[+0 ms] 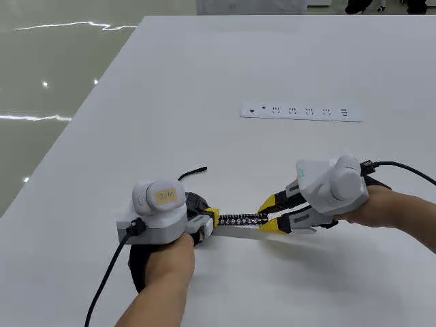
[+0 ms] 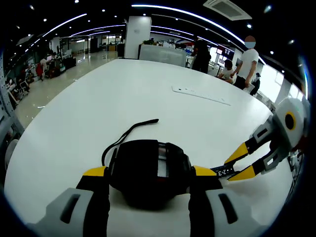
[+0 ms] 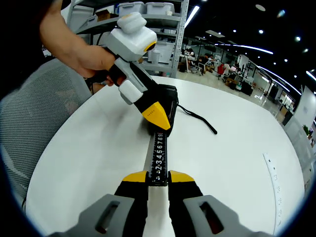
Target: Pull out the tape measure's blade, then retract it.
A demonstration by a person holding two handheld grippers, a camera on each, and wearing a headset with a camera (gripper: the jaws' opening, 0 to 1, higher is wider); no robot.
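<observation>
With the left gripper [image 2: 149,173], clamping the tape measure case [image 2: 148,153] from both sides, jaws closed against its flanks. With the right gripper [image 3: 158,177], pinching the free end of the blade [image 3: 159,155], yellow-tipped jaws pressed together on it. Held in one hand each: left hand [image 1: 170,262] close to the body, right hand [image 1: 378,204] off to the right.

As to looks: black, rounded and chunky in the case, with a grey strip across the top. Out of its mouth, a short length of blade, black-faced with white numerals from 2 to 9. Behind the case, a thin black wrist strap [image 1: 193,172] lying on the table [image 1: 238,61].

All around, a large open office with strip lights overhead, metal shelving [image 3: 148,15] carrying bins, a grey mesh chair [image 3: 29,123] and people [image 2: 247,57] standing at the far end. Underneath, that broad white table, with glossy floor [image 1: 41,75] to its left. Farther up the table, well apart from the tape, a white power strip [image 1: 300,111] lying flat.

Placed at the near part of the table, in front of the person. Stretched straight from case mouth to right gripper, long axis crosswise in the head view, tip pointing right, numbered face up. Cannot tell whether resting on the table or held just above it.
</observation>
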